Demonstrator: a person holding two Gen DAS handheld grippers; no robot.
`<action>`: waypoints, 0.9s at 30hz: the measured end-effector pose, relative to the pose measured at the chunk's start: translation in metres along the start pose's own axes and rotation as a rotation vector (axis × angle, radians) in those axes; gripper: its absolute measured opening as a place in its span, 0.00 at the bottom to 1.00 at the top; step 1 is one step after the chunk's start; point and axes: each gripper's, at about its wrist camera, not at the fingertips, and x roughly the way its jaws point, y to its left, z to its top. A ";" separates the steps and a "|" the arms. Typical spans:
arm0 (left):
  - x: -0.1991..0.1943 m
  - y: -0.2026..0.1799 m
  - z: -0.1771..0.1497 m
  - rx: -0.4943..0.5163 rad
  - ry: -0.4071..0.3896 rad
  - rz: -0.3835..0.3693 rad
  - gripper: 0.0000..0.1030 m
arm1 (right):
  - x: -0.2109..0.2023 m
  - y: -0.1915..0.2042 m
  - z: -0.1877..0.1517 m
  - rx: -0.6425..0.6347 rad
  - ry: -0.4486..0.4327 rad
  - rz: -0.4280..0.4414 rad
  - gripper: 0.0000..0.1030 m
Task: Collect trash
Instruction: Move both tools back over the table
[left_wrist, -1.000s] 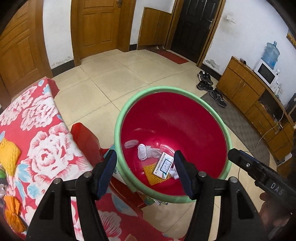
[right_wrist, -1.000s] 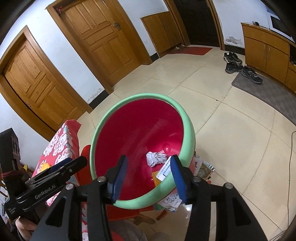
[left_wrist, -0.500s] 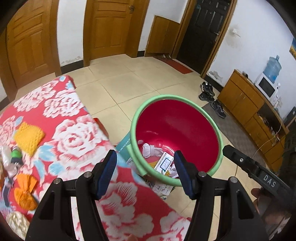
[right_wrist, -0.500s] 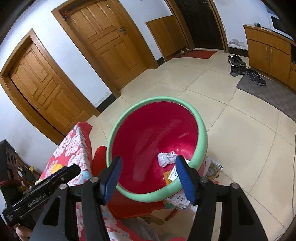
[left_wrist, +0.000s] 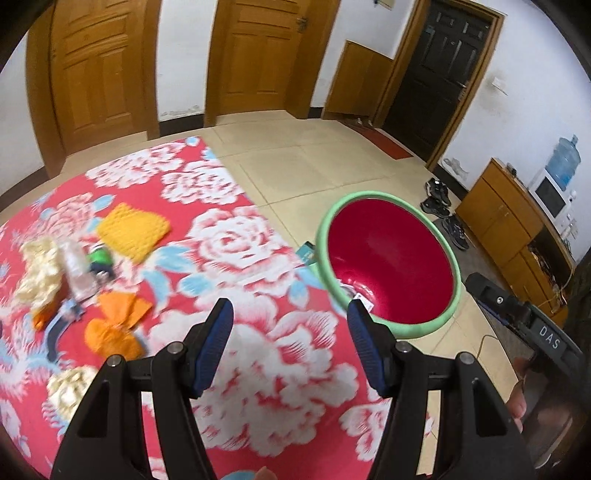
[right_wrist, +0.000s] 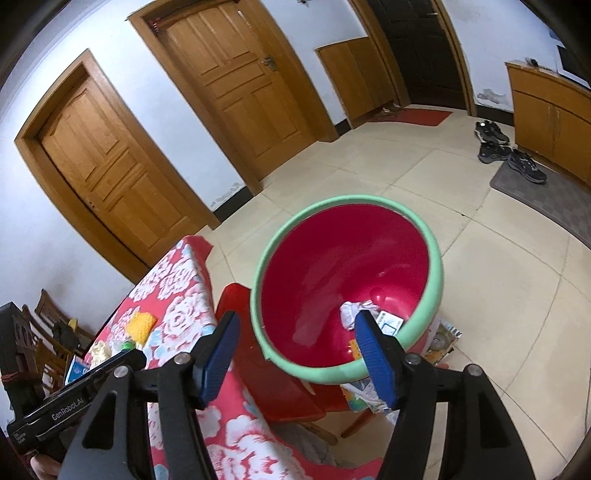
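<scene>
Beside the red basin (right_wrist: 343, 280), with crumpled tissue (right_wrist: 352, 312) and card already inside: right gripper (right_wrist: 295, 356) just spread wider and empty, left gripper (left_wrist: 288, 343) spread, swung from basin to desk (left_wrist: 221, 236), probably toward orange wrapper (left_wrist: 114, 325) next.

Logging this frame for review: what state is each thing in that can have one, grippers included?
left gripper: open, nothing between its jaws.
right gripper: open and empty, jaws have just been opening.
red basin: holds white wad and printed card.
two wooden doors: closed.
yellow knitted cloth: lying flat on the flowered cloth.
</scene>
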 end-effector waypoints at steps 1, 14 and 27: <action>-0.003 0.003 -0.002 -0.008 -0.003 0.006 0.62 | -0.002 0.003 -0.001 -0.004 -0.002 0.006 0.65; -0.046 0.064 -0.031 -0.133 -0.063 0.111 0.62 | -0.011 0.038 -0.018 -0.072 0.001 0.084 0.66; -0.055 0.110 -0.056 -0.191 -0.078 0.225 0.62 | -0.005 0.074 -0.039 -0.146 0.050 0.120 0.68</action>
